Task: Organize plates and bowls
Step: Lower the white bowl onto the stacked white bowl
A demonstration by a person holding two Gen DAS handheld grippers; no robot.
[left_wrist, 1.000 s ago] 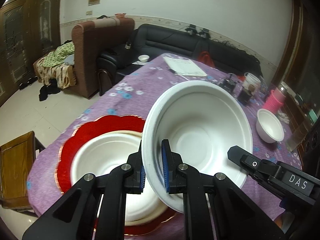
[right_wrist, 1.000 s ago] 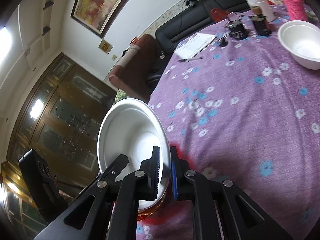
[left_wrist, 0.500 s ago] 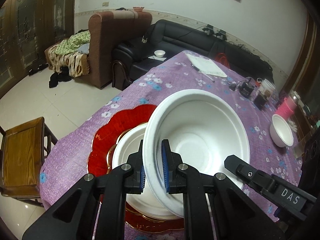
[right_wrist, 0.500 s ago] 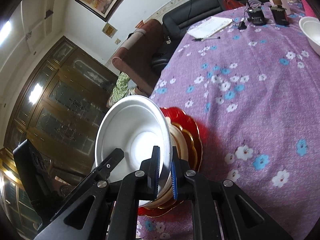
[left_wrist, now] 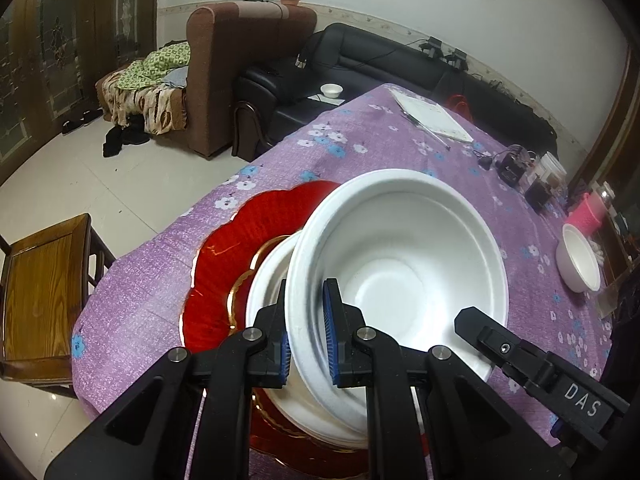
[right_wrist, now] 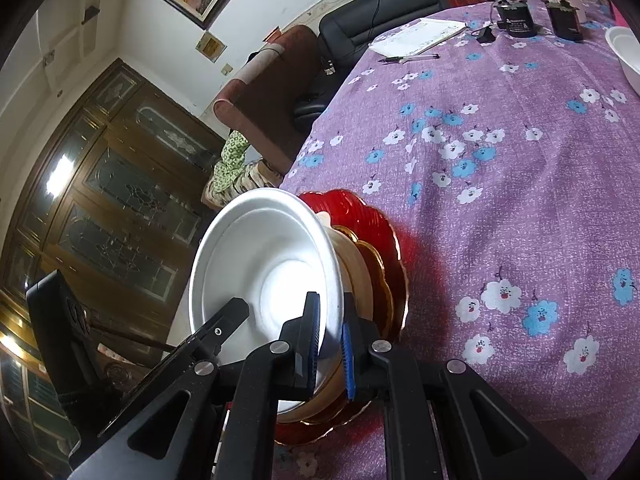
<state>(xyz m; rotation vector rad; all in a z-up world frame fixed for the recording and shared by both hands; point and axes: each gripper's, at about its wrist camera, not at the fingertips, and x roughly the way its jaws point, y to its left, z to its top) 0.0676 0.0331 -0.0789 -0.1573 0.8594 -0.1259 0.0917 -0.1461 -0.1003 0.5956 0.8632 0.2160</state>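
a large white foam bowl (left_wrist: 400,276) is gripped at opposite sides of its rim by both tools – the left hand-held gripper (left_wrist: 306,336) is closed narrowly on the near-left rim, one blue-padded finger inside the wall and one outside, and the right hand-held gripper (right_wrist: 330,344) is clamped in the same way on the rim as seen from its own camera. the bowl is held tilted above a second white bowl (left_wrist: 268,280), which sits on a gold-edged plate (right_wrist: 384,280) stacked on a red scalloped plate (left_wrist: 248,240); whether the held bowl is touching the one below cannot be told. the stack stands near the corner of the worktop (right_wrist: 520,160), which is covered by a purple flowered cloth. a smaller white bowl (left_wrist: 580,260) rests well apart on the far right – beside a pink cup (left_wrist: 588,214). a notepad (left_wrist: 434,116) lies at the far end.
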